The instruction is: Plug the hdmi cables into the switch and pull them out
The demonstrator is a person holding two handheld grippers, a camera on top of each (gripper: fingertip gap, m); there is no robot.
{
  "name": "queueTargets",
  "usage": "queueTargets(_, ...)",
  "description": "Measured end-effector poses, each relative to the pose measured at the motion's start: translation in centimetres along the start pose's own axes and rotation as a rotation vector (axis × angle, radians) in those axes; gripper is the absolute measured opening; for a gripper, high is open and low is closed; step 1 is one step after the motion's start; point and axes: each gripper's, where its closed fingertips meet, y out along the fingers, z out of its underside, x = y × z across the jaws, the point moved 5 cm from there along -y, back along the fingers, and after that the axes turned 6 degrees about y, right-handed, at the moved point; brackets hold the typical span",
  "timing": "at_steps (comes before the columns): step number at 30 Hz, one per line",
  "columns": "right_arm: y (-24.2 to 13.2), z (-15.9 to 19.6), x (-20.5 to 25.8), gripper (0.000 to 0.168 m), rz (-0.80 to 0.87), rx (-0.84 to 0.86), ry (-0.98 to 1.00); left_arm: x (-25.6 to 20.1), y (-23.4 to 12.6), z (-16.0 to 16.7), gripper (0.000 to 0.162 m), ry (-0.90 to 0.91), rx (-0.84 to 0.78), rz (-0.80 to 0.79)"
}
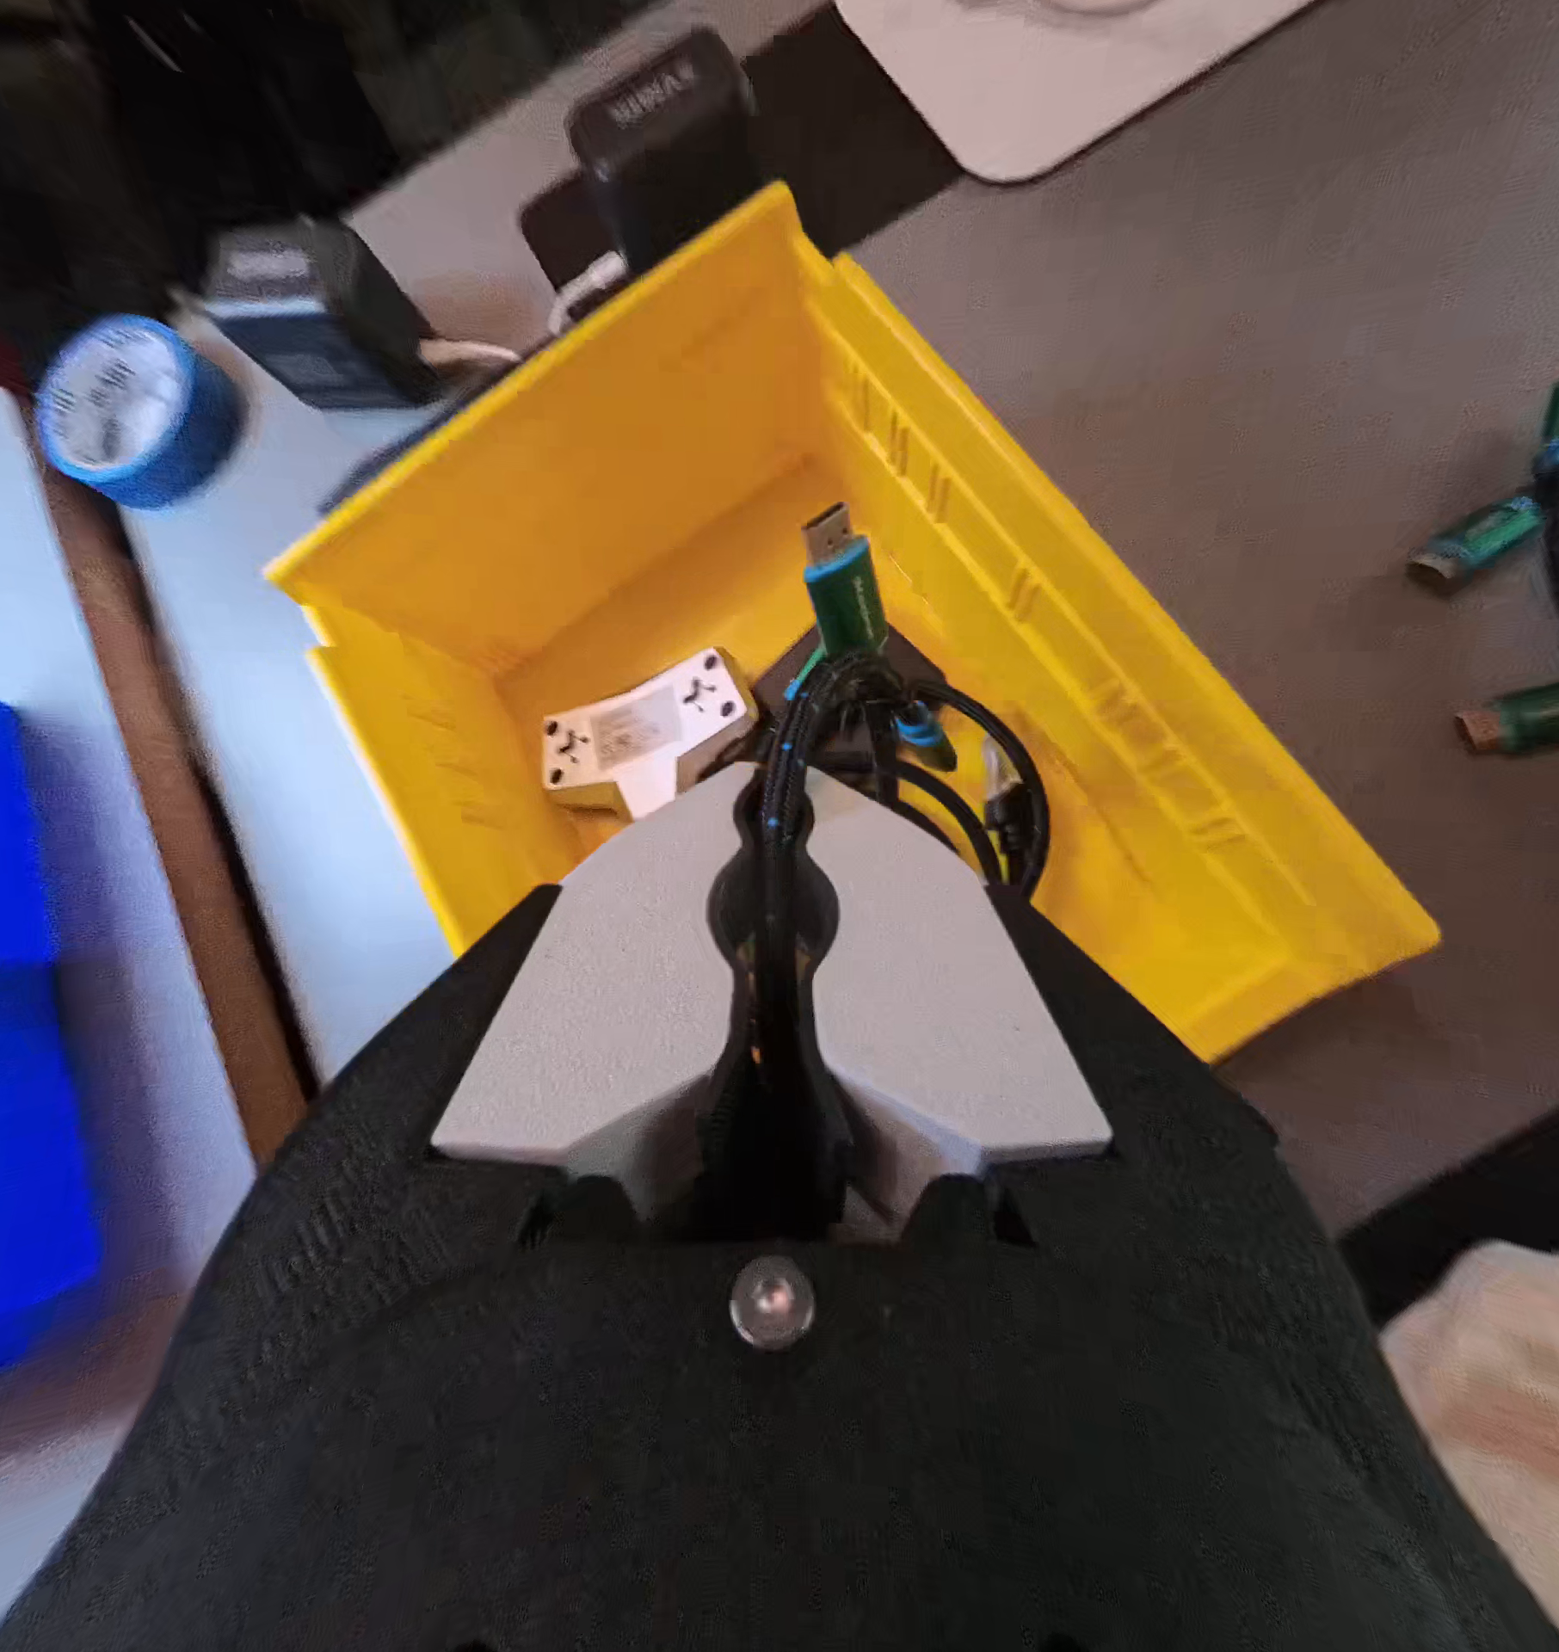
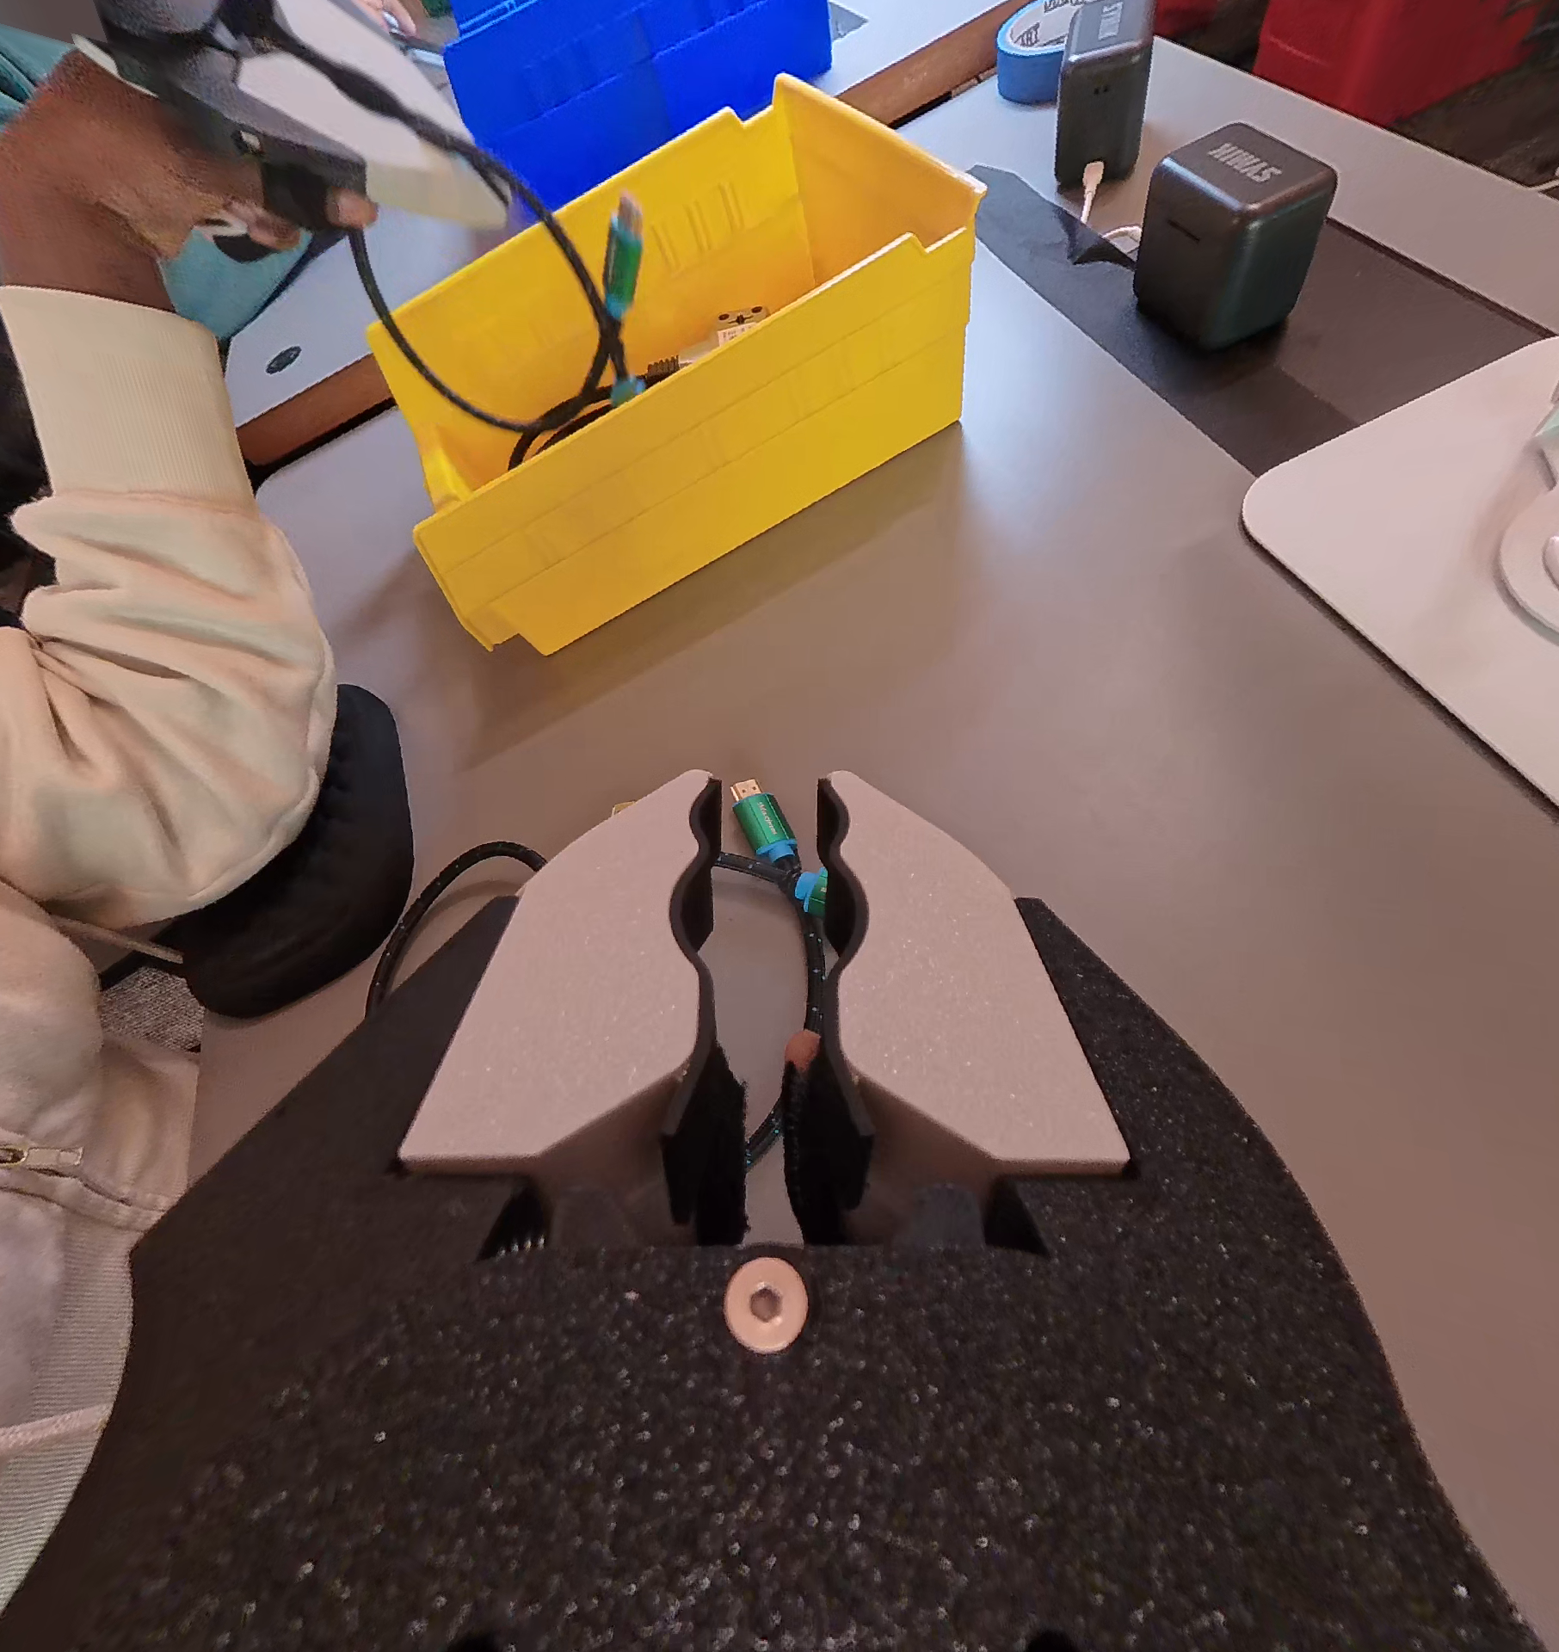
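Cable loops [image 1: 981,760] crowd the yellow bin [image 1: 1116,715].

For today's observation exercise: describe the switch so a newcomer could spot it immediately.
Find the yellow bin on the grey table. On its floor, beside a tangle of black cables, lies the switch. It is the only pale, flat box there, with round feet at its corners.

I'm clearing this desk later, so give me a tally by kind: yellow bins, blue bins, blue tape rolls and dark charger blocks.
Yellow bins: 1, the yellow bin
Blue bins: 1, the blue bin behind it
Blue tape rolls: 1, the tape roll
Dark charger blocks: 2, the tall block and the cube block
Total: 5
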Motion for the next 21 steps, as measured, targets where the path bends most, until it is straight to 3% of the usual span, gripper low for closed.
queueTargets(4, 0.0, 0.0, -0.1, 0.02, 0.001, -0.002, 0.006, 3.0, -0.9, -2.7, 0.003, 0.065, -0.144, -0.348)
queueTargets(7, 0.0, 0.0, 0.0, 0.02, 0.002, 0.001, 0.0, 4.0, 1.5, -3.1, 0.003, 0.135, -0.047, -0.447)
queueTargets(12, -0.3, -0.1, -0.1, 0.02, 0.007, -0.01, 0.001, 4.4, 5.8, -1.9, 0.003, 0.27, 0.121, -0.448)
queueTargets(15, -0.4, 0.0, -0.3, 0.02, 0.006, -0.013, 0.008, 3.1, 6.9, -1.0, 0.007, 0.284, 0.168, -0.295)
queueTargets(21, -0.3, 0.0, -0.1, 0.02, 0.001, -0.007, 0.004, 1.6, 6.3, -0.1, 0.06, 0.099, 0.08, -0.061)
